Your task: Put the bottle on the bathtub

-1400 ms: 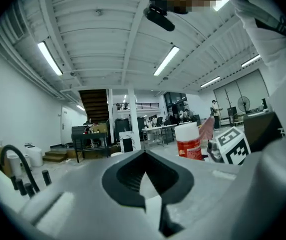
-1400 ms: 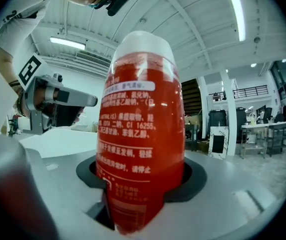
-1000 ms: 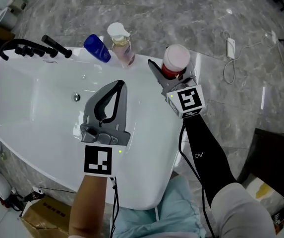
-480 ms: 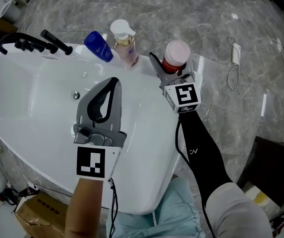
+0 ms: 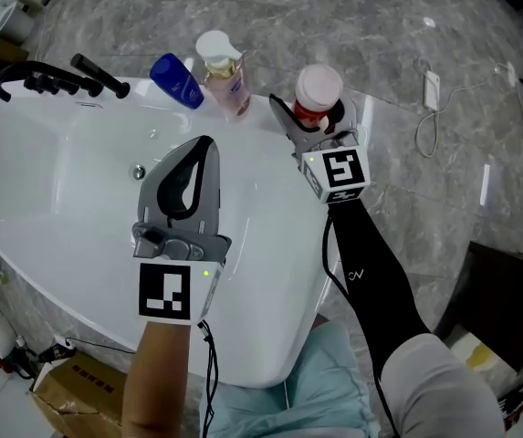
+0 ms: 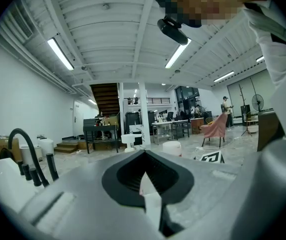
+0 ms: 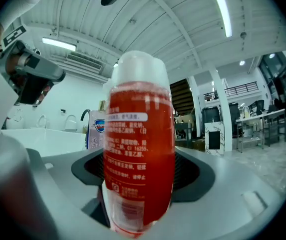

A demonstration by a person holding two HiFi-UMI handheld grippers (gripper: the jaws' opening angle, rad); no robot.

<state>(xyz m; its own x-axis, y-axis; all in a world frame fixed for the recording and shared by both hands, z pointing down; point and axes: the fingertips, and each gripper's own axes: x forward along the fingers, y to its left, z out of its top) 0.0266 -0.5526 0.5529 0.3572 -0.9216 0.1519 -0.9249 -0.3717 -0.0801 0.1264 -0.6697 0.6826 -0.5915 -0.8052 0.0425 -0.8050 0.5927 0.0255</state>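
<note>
While the task stands unfinished, we list what is present.

1. Right gripper [image 5: 310, 124]: fingers clamped on the red translucent plastic bottle with a white cap [image 5: 319, 94], held upright.
2. That bottle sits at the far right corner of the white oval bathtub [image 5: 60, 208], over or on its rim; we cannot tell whether its base touches.
3. Left gripper [image 5: 194, 158]: fingers closed together on nothing, hanging above the basin.
4. Clear pump bottle with a white head [image 5: 224, 80] and blue plastic bottle [image 5: 176, 82]: already on the far rim, just beside the red one.
5. Black tap fittings [image 5: 51, 82]: far left rim.

Remaining, in our judgement: seat the bottle and let go.

Room: the rim is a narrow ledge, sloping into the basin on one side and dropping to the grey marbled floor [image 5: 380, 26] on the other. The pump bottle crowds the left; rightward the rim is free.
</note>
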